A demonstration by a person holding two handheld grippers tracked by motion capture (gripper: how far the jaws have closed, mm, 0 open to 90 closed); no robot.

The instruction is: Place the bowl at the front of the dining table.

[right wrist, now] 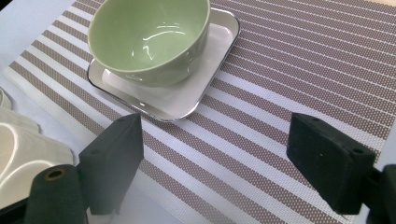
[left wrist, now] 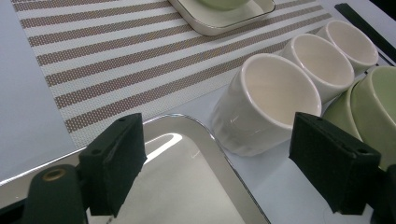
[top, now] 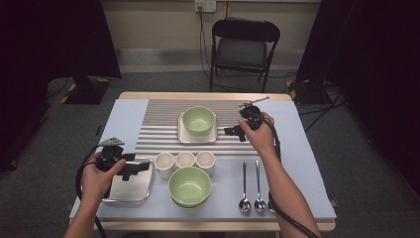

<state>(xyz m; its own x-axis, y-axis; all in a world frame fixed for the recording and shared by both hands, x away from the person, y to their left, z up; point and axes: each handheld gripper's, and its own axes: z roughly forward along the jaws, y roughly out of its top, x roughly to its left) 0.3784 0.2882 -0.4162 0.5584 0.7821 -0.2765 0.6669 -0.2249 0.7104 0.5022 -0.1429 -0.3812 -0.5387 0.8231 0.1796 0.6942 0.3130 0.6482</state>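
Left gripper view: left tool [left wrist: 219,172] wide open, empty, above metal tray [left wrist: 187,186]; nearest cup [left wrist: 266,105] stands upright, mouth up, just ahead. Right tool [right wrist: 224,168] wide open, empty.

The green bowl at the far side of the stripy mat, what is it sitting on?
The far green bowl sits on a square white plate, which lies on the striped mat. The bowl looks empty inside. The plate's middle, under the bowl, is hidden.
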